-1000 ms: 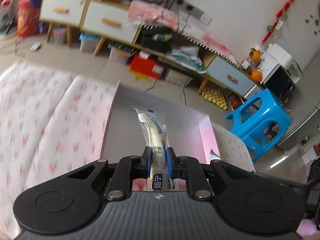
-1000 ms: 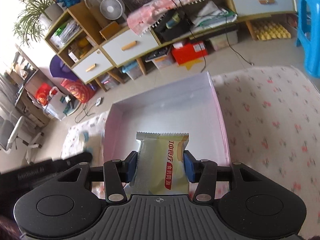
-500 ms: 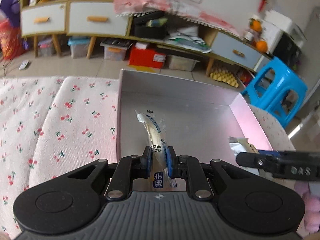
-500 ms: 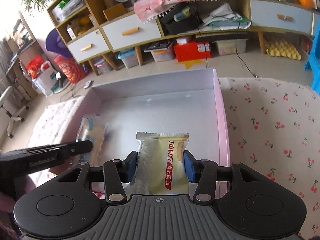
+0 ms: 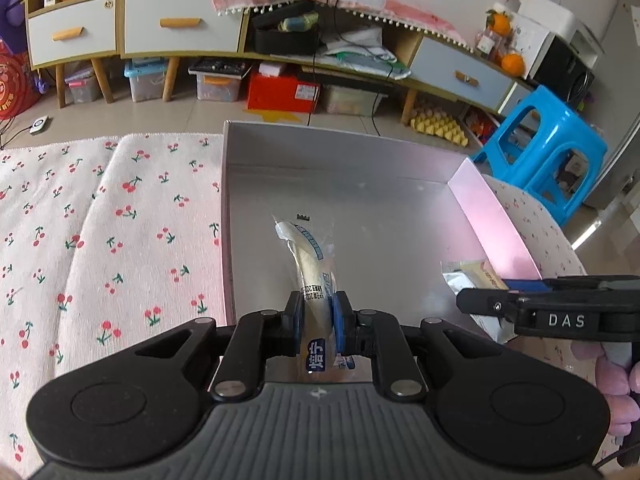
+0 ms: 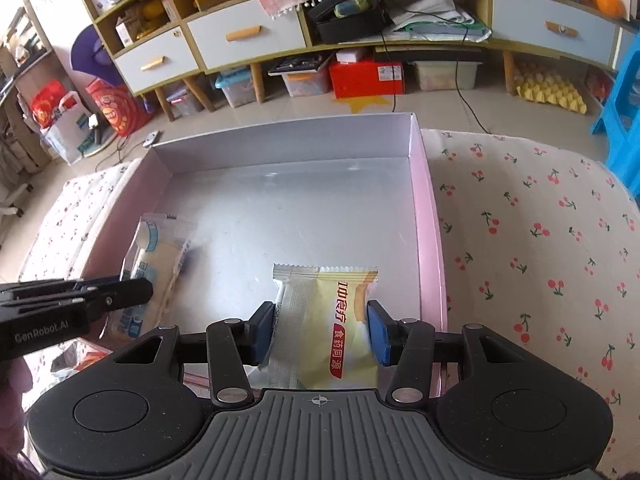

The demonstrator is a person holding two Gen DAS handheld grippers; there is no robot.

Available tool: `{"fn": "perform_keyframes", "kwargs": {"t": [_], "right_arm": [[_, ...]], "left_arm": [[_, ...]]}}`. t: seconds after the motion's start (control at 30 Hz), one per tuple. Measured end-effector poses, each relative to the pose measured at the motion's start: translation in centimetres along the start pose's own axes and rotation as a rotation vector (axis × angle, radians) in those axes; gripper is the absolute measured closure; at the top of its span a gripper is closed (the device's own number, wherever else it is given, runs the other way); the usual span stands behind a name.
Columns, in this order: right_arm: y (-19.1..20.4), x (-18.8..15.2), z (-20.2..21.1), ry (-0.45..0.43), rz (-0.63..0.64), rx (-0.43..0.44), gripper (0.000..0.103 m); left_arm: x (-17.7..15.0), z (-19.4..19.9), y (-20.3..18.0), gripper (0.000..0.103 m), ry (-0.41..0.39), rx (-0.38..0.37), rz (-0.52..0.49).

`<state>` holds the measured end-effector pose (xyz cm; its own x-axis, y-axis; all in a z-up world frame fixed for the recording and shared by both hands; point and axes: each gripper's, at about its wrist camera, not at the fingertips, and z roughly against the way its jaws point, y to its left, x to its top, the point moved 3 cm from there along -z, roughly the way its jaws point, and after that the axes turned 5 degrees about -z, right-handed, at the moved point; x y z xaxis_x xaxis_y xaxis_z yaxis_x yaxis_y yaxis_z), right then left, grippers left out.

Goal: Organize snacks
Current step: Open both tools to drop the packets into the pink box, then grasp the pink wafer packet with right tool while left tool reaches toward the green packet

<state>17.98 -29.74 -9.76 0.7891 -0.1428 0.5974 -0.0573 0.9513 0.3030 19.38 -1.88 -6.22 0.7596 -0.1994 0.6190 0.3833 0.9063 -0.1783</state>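
Note:
My left gripper is shut on a slim clear packet with a pale stick and blue print, held edge-on over the near left part of a shallow box with a silvery floor and pink walls. My right gripper is shut on a yellow and silver snack packet with red print, held over the near right part of the same box. Each gripper shows in the other view: the right gripper's black arm with its packet, and the left gripper's arm with the clear packet.
The box lies on a cloth with a cherry print. Beyond it are tiled floor, a low cabinet with drawers, storage bins, a red box and a blue plastic stool.
Both grippers have come down over the box with their packets and rolled level. Each now shows in the other's view. Both grips are unchanged.

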Motion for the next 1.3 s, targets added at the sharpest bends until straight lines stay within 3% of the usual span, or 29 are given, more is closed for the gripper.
{"fn": "perform_keyframes", "kwargs": {"t": [0.13, 0.17, 0.2, 0.3, 0.67, 0.87, 1.3], "right_arm": [[-0.4, 0.3, 0.5, -0.048, -0.028, 0.055, 0.053], [-0.5, 0.5, 0.7, -0.061, -0.033, 0.066, 0.052], [-0.6, 0.7, 1.0, -0.073, -0.043, 0.077, 0.047], [-0.8, 1.2, 1.7, -0.096, -0.072, 0.093, 0.03], [-0.6, 0.4, 4.6, -0.069, -0.078, 0.065, 0.02], [-0.5, -0.6, 6.8, -0.053, -0.09, 0.049, 0.018], [-0.3, -4.6, 9.1, 0.045, -0.132, -0.021, 0.017]], "left_arm": [[-0.1, 0.0, 0.0, 0.084, -0.03, 0.004, -0.013], [0.0, 0.0, -0.1, 0.077, -0.041, 0.014, -0.019], [0.0, 0.0, -0.2, 0.074, -0.052, 0.013, -0.027], [0.2, 0.3, -0.8, 0.051, -0.074, 0.02, -0.041], [0.3, 2.7, -2.3, 0.01, -0.105, 0.078, -0.082], [-0.2, 4.8, -3.3, 0.001, -0.117, 0.11, -0.119], [-3.1, 7.6, -3.9, 0.001, -0.064, 0.144, -0.104]]}}
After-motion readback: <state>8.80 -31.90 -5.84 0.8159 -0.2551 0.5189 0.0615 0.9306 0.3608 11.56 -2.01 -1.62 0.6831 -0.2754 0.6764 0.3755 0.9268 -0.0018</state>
